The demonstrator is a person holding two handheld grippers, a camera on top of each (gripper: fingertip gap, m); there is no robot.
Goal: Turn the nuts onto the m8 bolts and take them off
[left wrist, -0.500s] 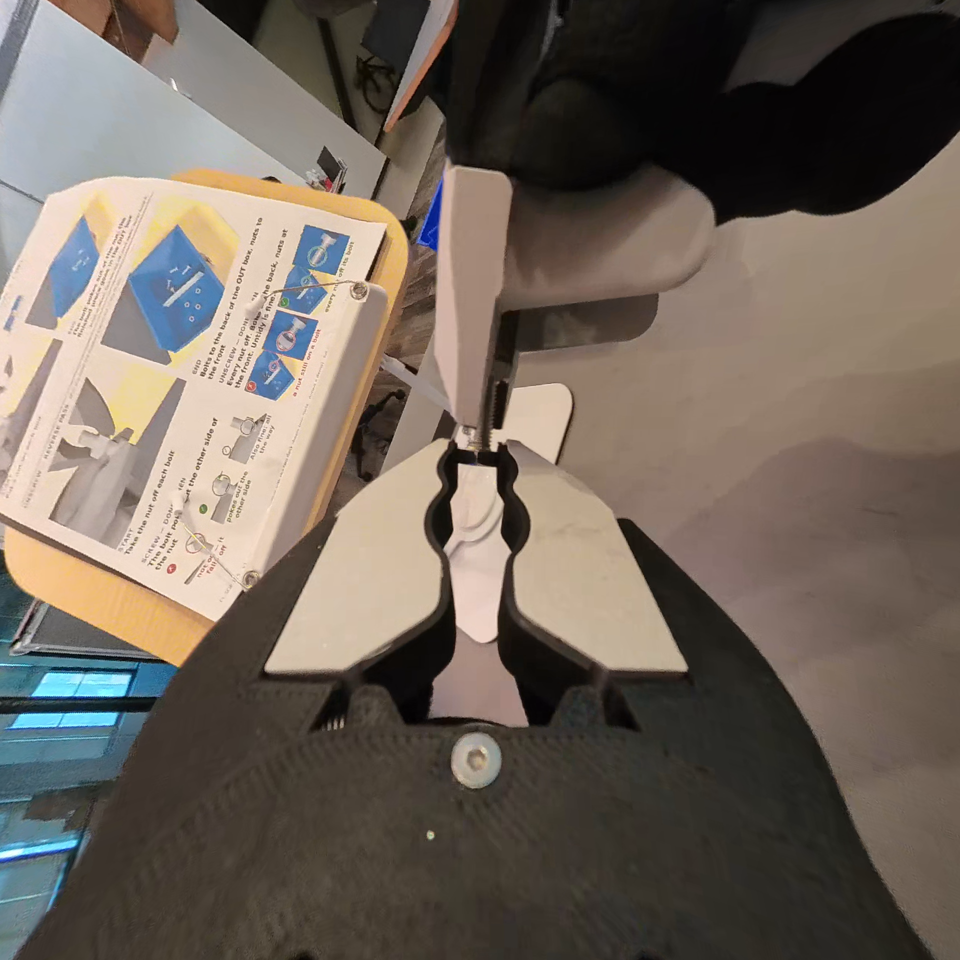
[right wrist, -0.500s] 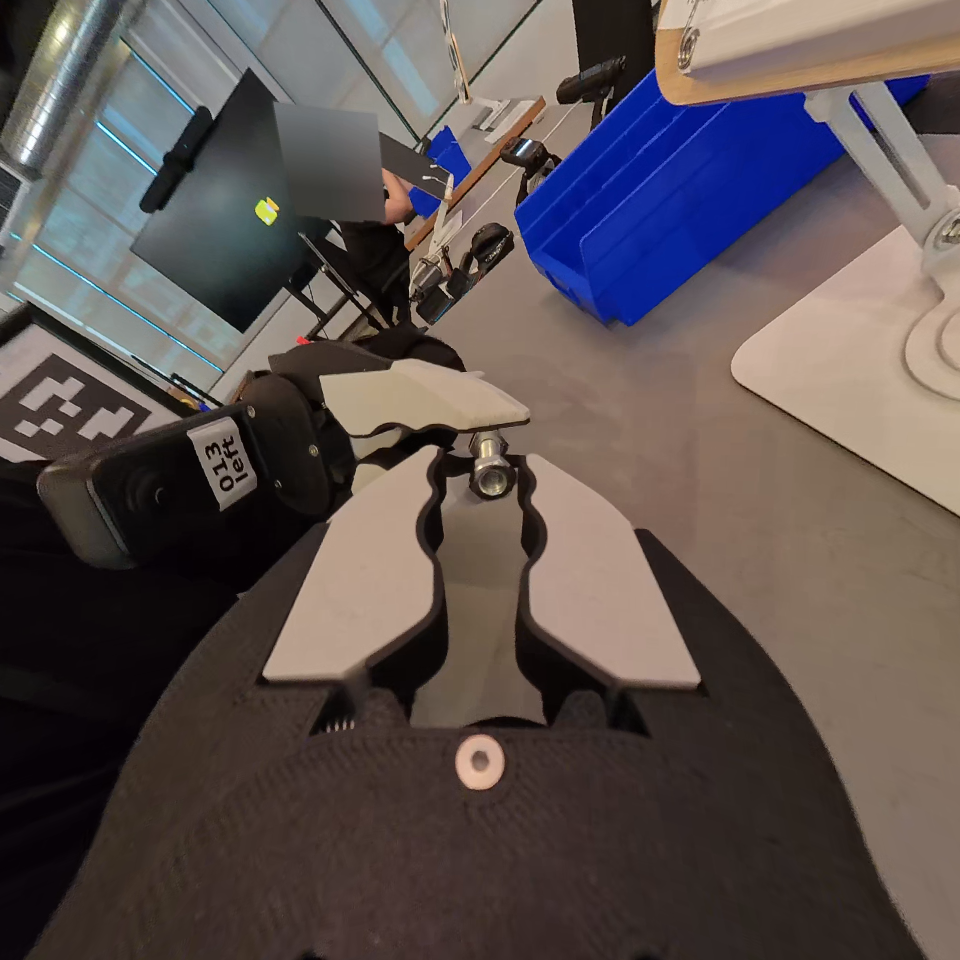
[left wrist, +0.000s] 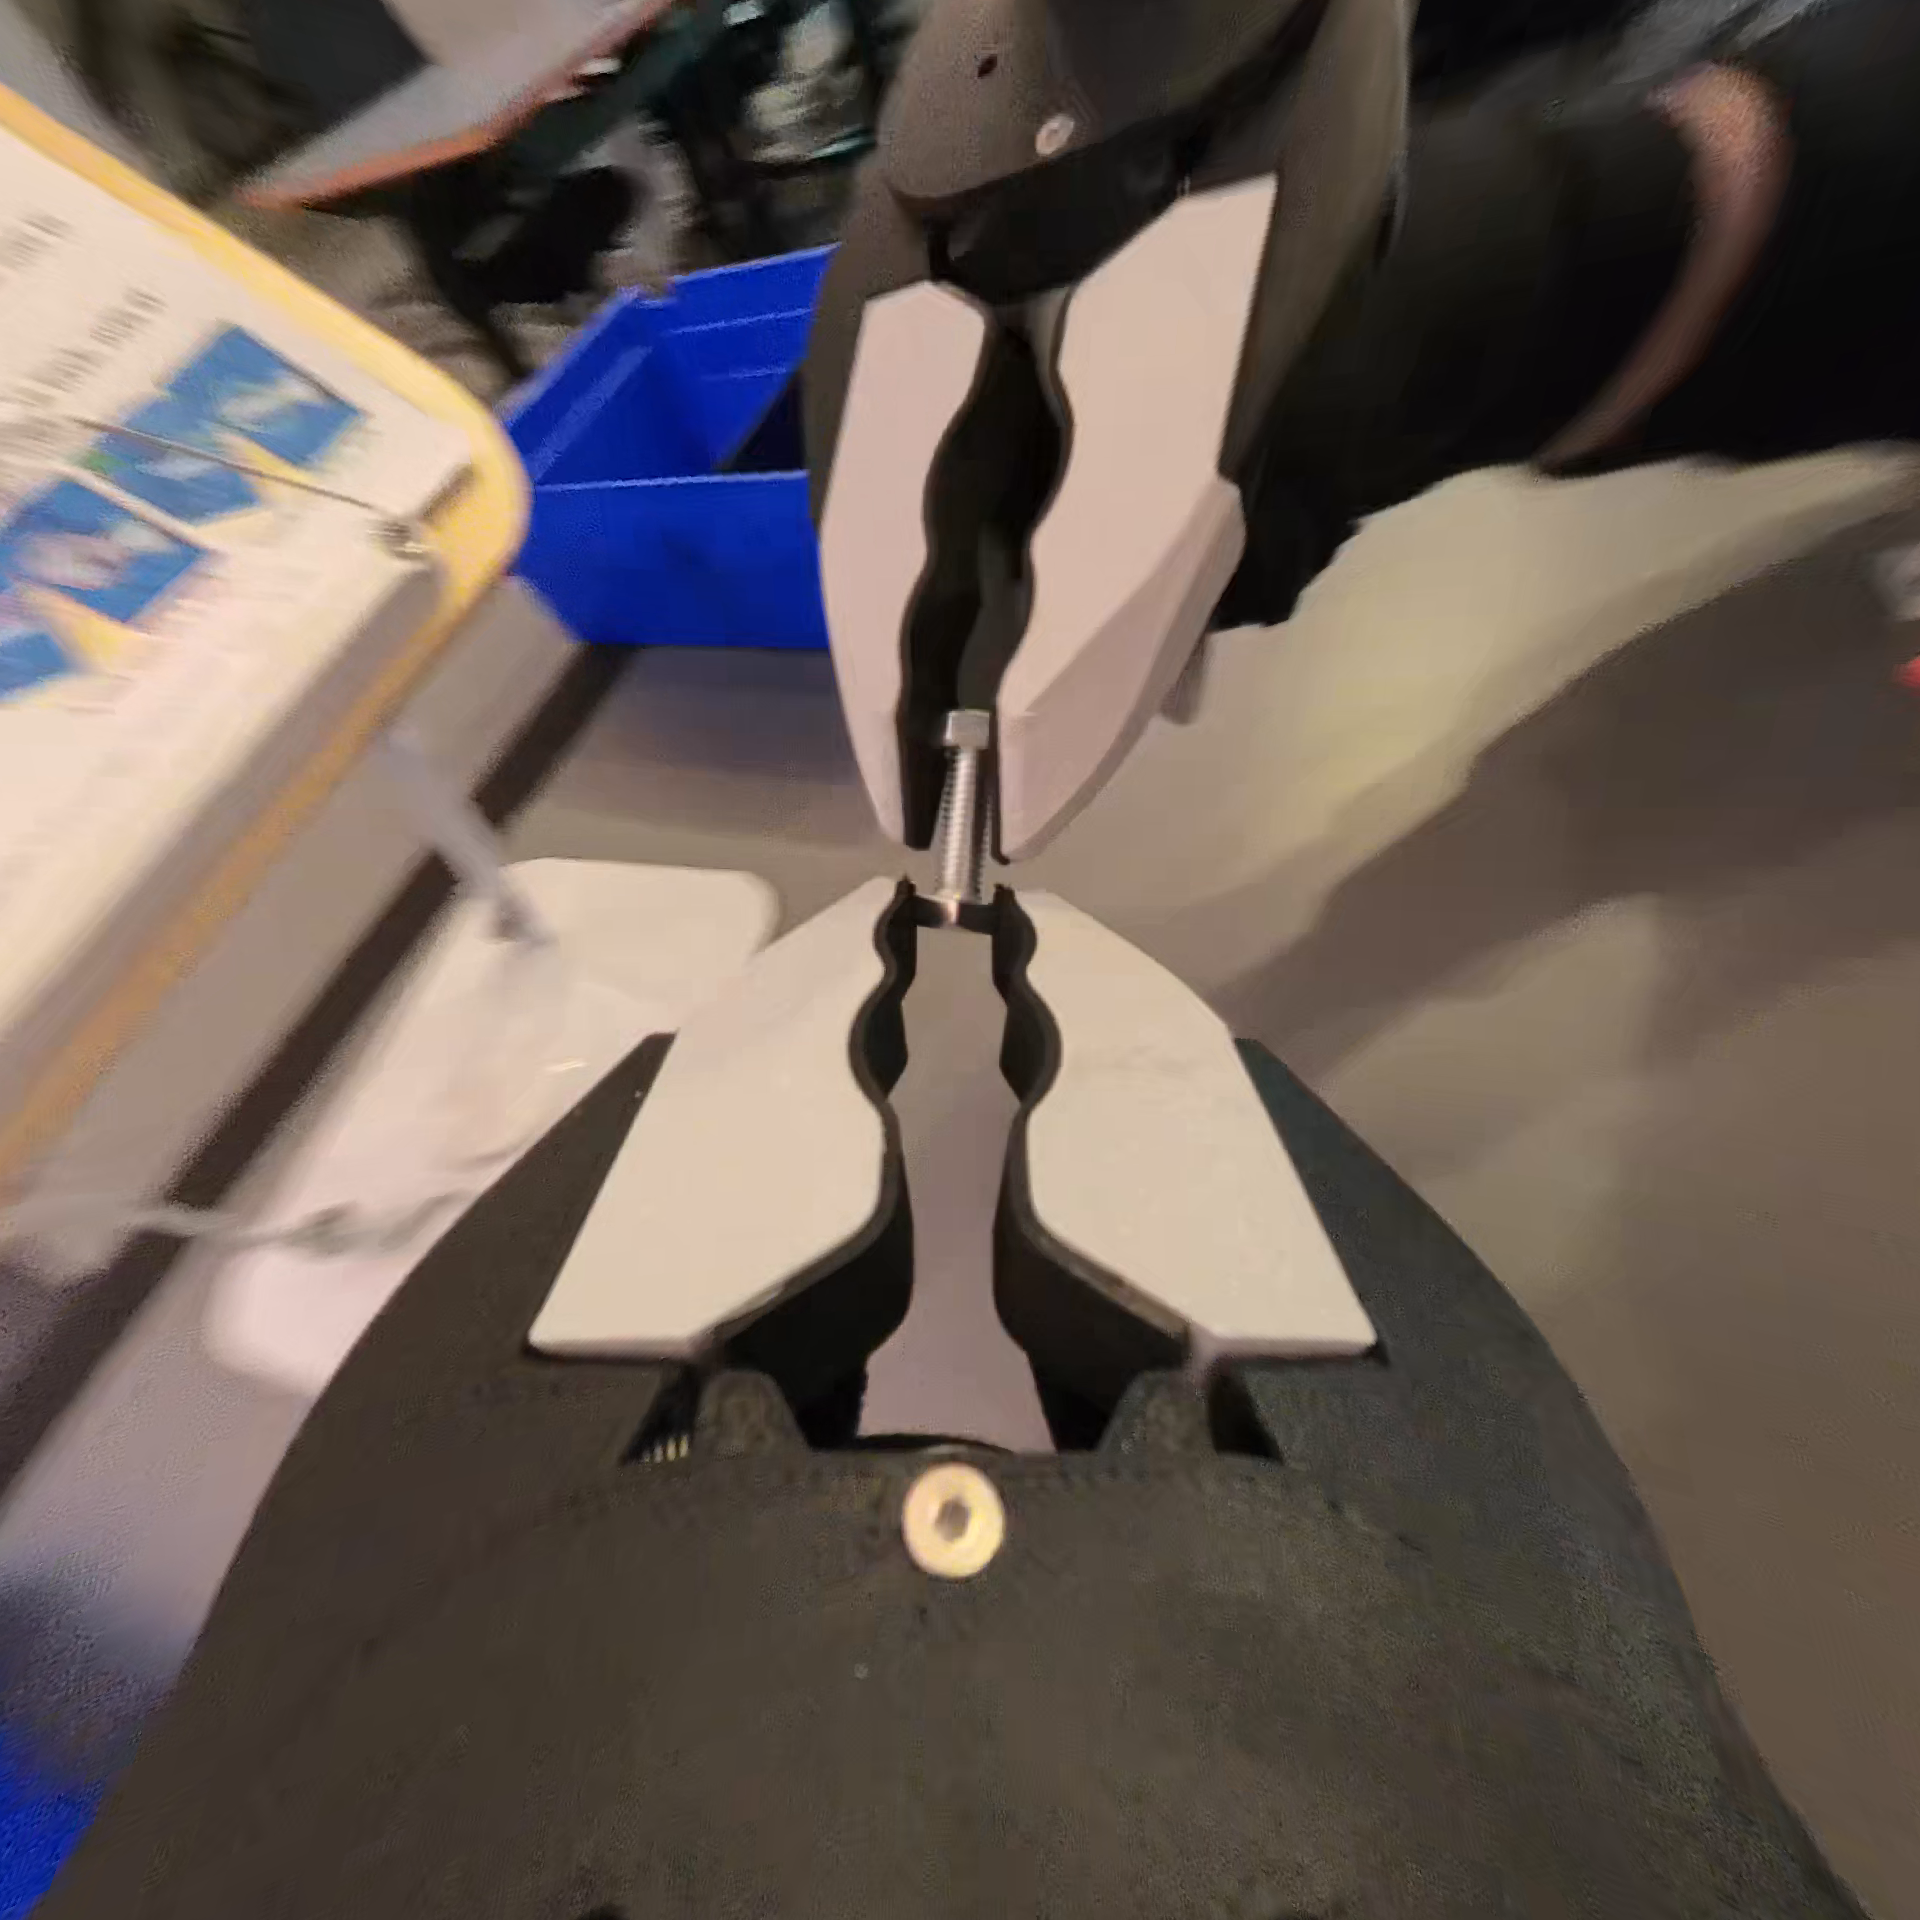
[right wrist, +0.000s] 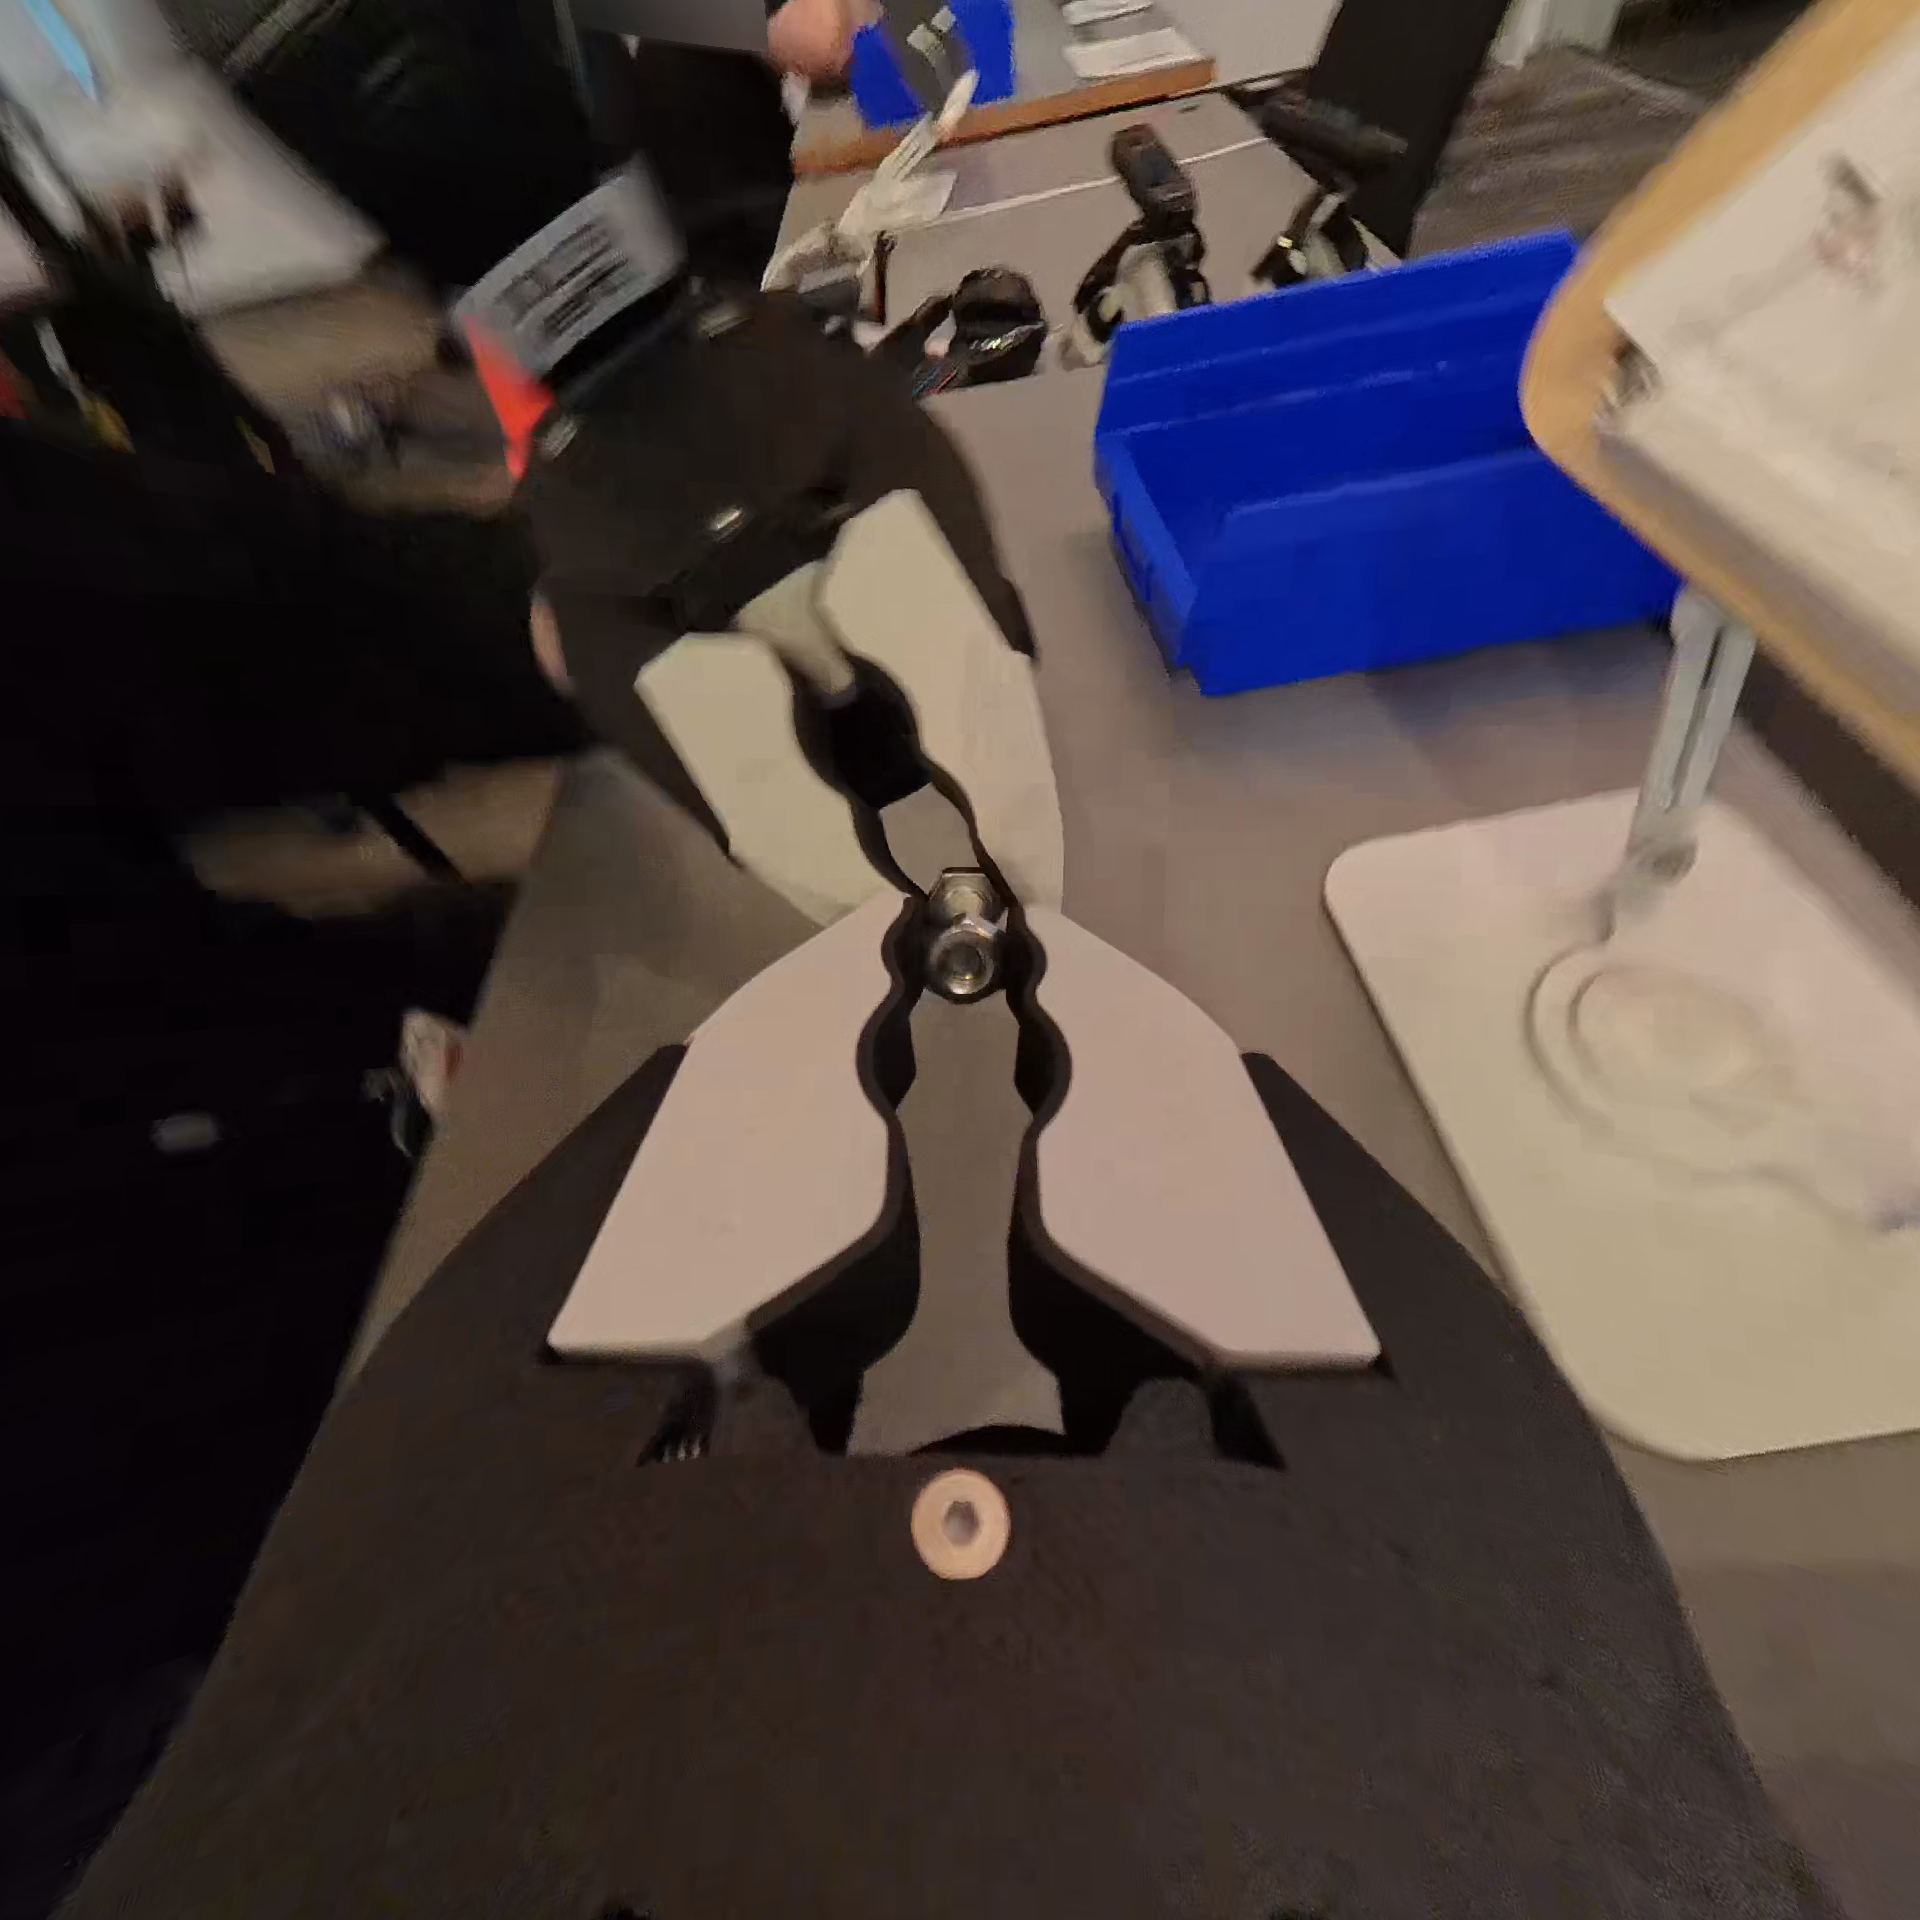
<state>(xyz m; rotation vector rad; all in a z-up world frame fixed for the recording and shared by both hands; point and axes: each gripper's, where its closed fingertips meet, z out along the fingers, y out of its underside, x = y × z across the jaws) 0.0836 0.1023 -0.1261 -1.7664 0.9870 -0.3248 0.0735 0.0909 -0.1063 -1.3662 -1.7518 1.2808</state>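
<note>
In the left wrist view my left gripper is shut on a steel nut pinched between its fingertips. A silver bolt runs from the nut up into my right gripper, which points down at it. In the right wrist view my right gripper is shut on the bolt, whose socket head faces the camera. The nut sits just beyond the head, between the tips of the left gripper. Both grippers meet tip to tip above the grey table.
Blue bins stand behind the grippers. An instruction board is on a stand with a white base plate. A person's dark sleeve holds the right gripper. A farther table holds gear. Only a small space, under 4 cm, lies between the two pairs of fingers. From the left gripper's tips to the white base plate is close to 20 cm.
My right gripper's fingers have closed in from a wider gap onto the bolt. Both grippers have swung round, so each now shows the other flat-on; the background is blurred with motion.
</note>
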